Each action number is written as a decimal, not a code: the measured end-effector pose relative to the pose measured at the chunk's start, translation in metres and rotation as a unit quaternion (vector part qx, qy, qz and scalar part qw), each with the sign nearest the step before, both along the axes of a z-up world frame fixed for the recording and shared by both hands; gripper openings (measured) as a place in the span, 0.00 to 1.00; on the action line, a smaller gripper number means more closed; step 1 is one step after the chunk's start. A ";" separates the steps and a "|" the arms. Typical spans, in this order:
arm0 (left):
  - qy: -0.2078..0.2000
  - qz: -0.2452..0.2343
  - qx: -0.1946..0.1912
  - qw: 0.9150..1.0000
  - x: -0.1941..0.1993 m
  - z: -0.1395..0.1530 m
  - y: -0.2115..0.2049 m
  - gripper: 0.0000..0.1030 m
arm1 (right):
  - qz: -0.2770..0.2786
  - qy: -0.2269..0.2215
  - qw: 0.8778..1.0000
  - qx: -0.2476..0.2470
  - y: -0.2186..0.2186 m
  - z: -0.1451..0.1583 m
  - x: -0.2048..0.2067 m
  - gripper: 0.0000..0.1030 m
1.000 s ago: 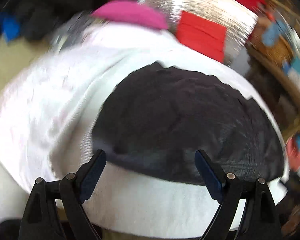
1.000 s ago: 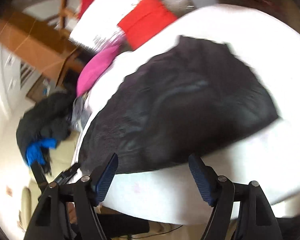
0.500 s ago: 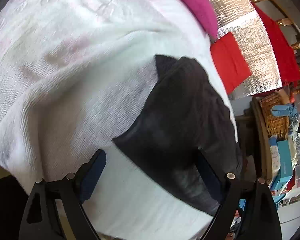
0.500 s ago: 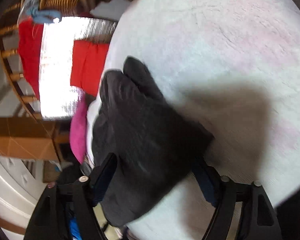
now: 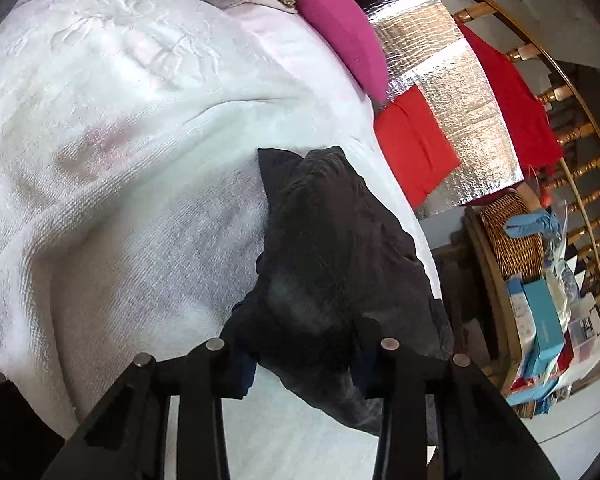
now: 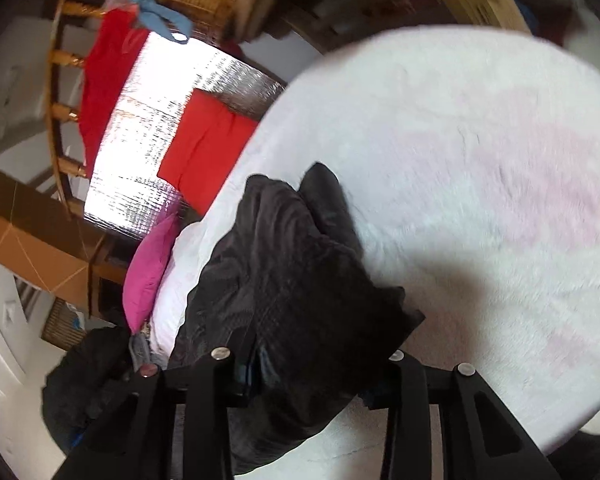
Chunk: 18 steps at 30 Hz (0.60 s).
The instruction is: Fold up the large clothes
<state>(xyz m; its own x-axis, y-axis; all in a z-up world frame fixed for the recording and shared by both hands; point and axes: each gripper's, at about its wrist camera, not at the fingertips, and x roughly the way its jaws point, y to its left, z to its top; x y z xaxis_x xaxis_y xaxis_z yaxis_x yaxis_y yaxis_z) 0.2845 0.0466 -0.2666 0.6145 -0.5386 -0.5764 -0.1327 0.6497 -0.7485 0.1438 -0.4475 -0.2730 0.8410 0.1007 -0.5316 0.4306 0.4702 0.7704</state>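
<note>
Both tools grip a bunched black garment [image 5: 332, 264]: left tool [image 5: 300, 364] and right tool [image 6: 312, 376], above a white blanket [image 5: 112, 168].

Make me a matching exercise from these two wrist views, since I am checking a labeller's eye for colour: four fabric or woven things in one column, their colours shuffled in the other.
Things:
1. garment between the left gripper fingers
2. blanket under it
3. cushion at the blanket's far edge
4. basket off to the side

Colours:
A. magenta pink
B. tan wicker
C. black
D. white with faint pink patches

Pairs: 1-C, 2-D, 3-A, 4-B
</note>
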 end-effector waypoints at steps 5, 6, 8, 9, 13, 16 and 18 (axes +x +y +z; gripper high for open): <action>0.035 -0.009 0.054 0.998 0.009 -0.009 -0.010 0.44 | -0.001 0.052 0.998 -0.025 -0.005 -0.016 0.005 0.38; 0.037 -0.011 0.058 0.998 0.009 -0.007 -0.004 0.46 | 0.001 0.052 0.998 -0.026 -0.005 -0.016 0.006 0.38; 0.048 -0.009 0.057 0.997 0.010 -0.006 -0.001 0.55 | 0.006 0.048 0.999 -0.022 -0.005 -0.013 0.004 0.43; 0.054 -0.008 0.054 0.997 0.009 -0.007 0.001 0.58 | 0.006 0.046 0.999 -0.012 -0.006 -0.012 0.001 0.47; 0.066 -0.001 0.047 0.997 0.005 -0.003 0.013 0.69 | -0.011 0.031 0.998 0.051 -0.020 -0.019 -0.020 0.57; 0.055 0.001 0.075 0.996 0.002 0.006 0.012 0.71 | -0.049 0.018 0.996 0.072 -0.032 -0.022 -0.028 0.76; 0.049 -0.001 0.092 0.995 0.001 0.008 0.009 0.71 | -0.053 0.015 0.996 0.076 -0.036 -0.024 -0.029 0.76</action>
